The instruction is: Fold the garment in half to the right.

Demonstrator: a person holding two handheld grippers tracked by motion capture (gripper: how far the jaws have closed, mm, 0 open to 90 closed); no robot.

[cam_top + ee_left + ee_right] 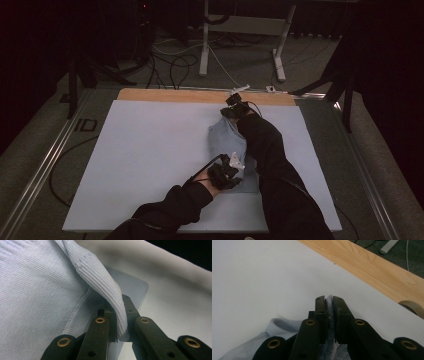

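Note:
A pale blue knitted garment (pixel 231 142) lies folded in a narrow strip on the white table sheet (pixel 145 150), right of centre. My left gripper (pixel 235 167) is at its near end, shut on a ribbed fold of the garment (pixel 105 287) that runs up from between the jaws. My right gripper (pixel 231 111) is at the far end, shut on a bunched edge of the garment (pixel 330 315), low over the sheet (pixel 262 277). Black sleeves cover part of the cloth's right side.
A bare wooden strip (pixel 200 95) of the table runs along the far edge, and a roll of tape (pixel 412 307) rests on it near my right gripper. Beyond it are a white desk frame (pixel 245 30) and floor cables. Dark stands flank the table.

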